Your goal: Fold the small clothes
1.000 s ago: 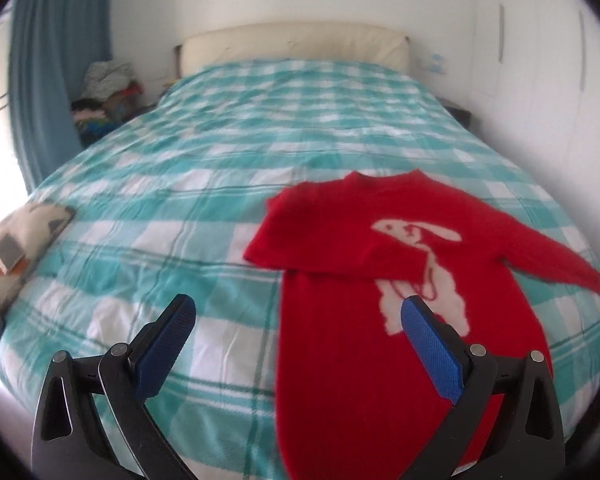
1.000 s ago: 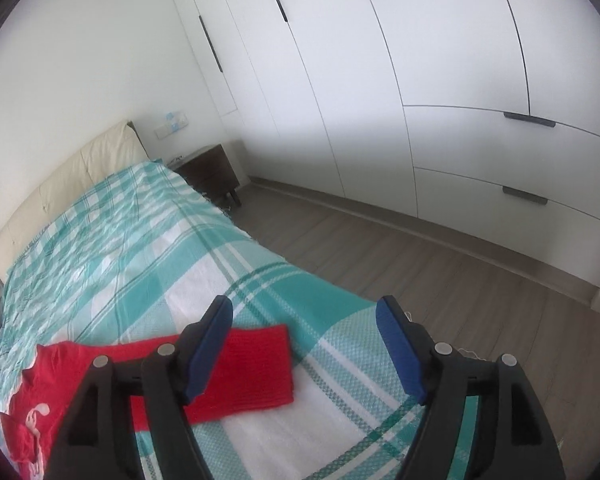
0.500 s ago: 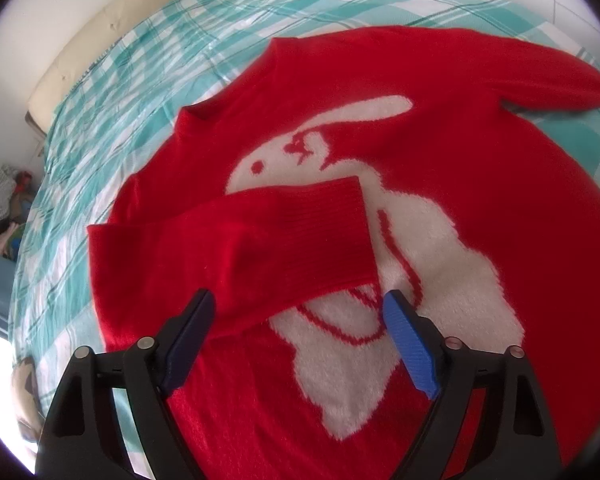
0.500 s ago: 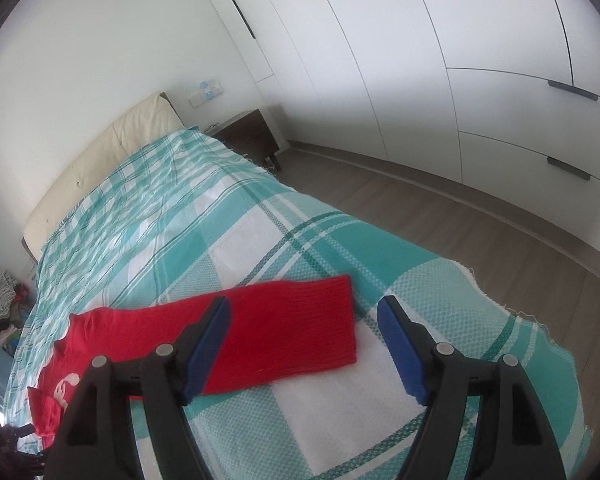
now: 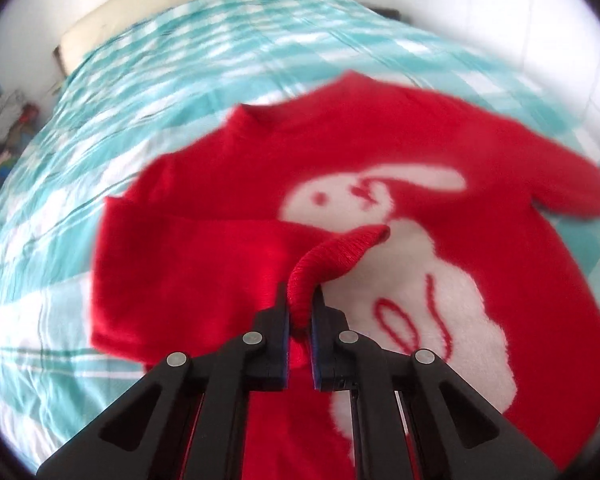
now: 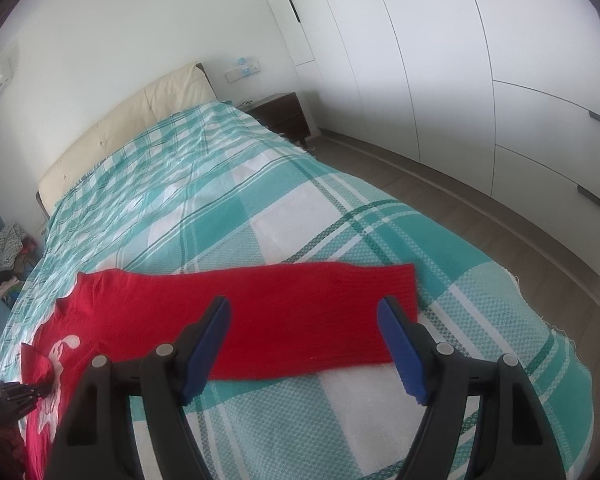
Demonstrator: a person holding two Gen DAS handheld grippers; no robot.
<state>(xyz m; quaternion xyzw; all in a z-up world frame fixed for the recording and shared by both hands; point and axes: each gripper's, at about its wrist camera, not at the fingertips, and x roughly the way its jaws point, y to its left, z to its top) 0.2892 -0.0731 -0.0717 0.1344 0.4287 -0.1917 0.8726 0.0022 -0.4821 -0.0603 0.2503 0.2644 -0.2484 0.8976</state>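
Note:
A red sweater [image 5: 380, 152] with a white rabbit lies flat on the checked bedspread [image 5: 180, 60]. Its one sleeve is folded across the chest. My left gripper [image 5: 300, 292] is shut on that sleeve's ribbed cuff [image 5: 340, 252], which bunches up between the pads and stands off the rabbit. In the right wrist view the other sleeve [image 6: 340, 288] lies stretched out straight toward the bed's edge. My right gripper [image 6: 302, 308] hovers over it, open, with nothing held. The left gripper [image 6: 20, 392] shows small at the lower left, over the sweater's body [image 6: 52, 364].
The bed's right edge [image 6: 540, 312] drops to a wooden floor [image 6: 500, 216] before white wardrobes [image 6: 460, 60]. A dark nightstand [image 6: 284, 116] stands by the cream headboard [image 6: 140, 120]. A pile of clothes [image 6: 8, 256] lies beside the bed's far left.
My left gripper came down onto the folded sleeve and closed on its cuff, which now stands raised. My right gripper drew nearer the outstretched sleeve, still open.

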